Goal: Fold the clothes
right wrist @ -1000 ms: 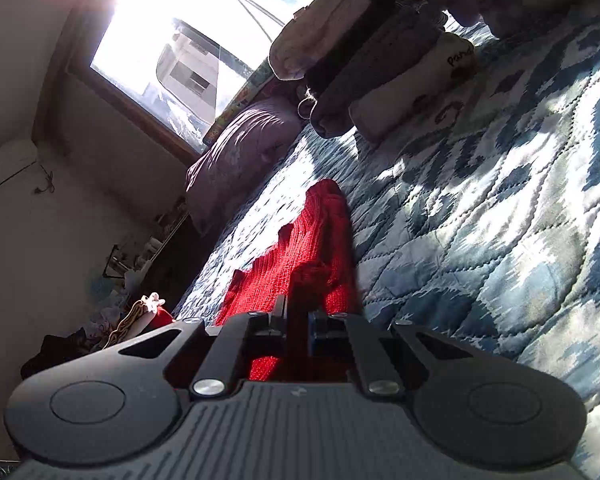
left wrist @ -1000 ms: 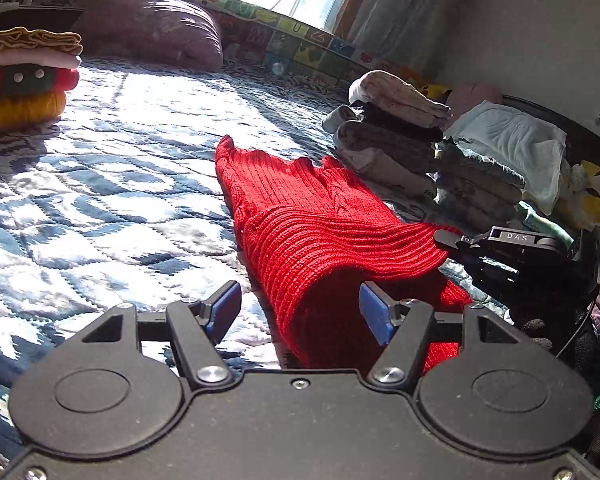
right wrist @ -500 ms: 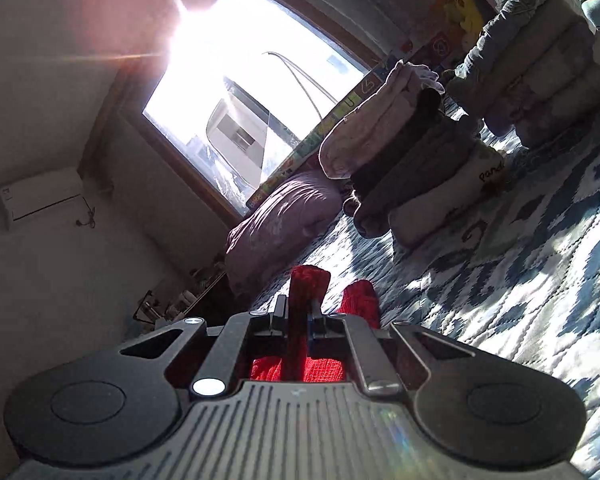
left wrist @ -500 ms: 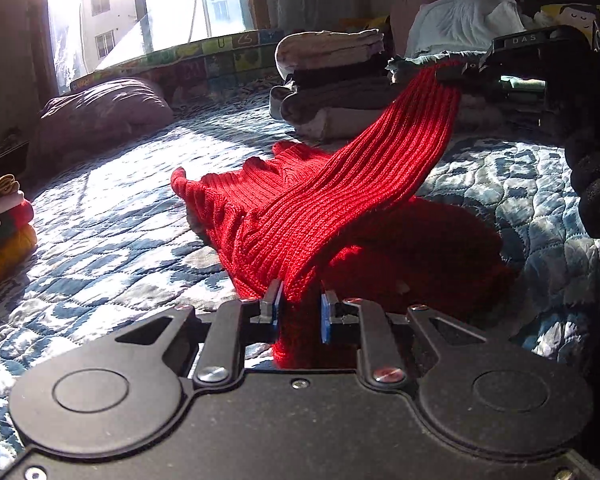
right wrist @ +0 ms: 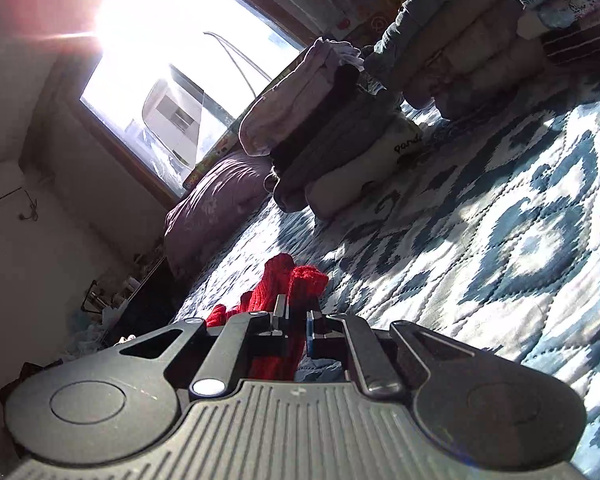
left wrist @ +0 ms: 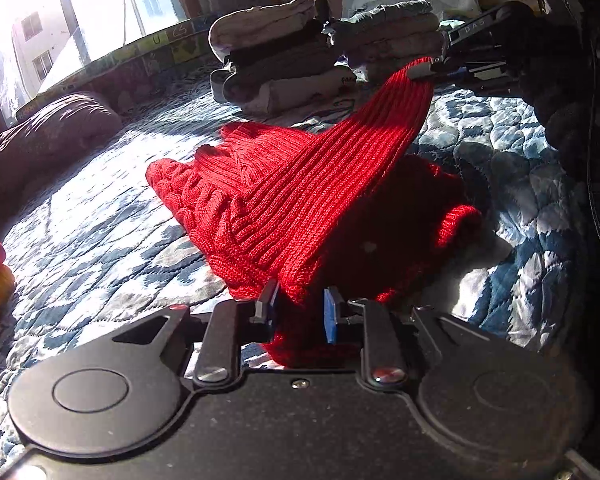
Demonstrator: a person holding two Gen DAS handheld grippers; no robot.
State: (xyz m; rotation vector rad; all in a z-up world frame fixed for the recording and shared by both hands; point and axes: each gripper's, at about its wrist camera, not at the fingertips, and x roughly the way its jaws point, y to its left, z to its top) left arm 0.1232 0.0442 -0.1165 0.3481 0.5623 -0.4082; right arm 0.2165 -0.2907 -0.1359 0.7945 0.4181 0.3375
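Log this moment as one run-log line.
step: folding red sweater | left tool: shut on hem | right tool: shut on hem, lifted | surface: quilt

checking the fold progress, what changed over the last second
The left gripper, open a second ago, has shut on the near hem of the red sweater. The right gripper, already clamped on the other hem corner, has lifted it up off the quilt. The folded stacks stayed put.
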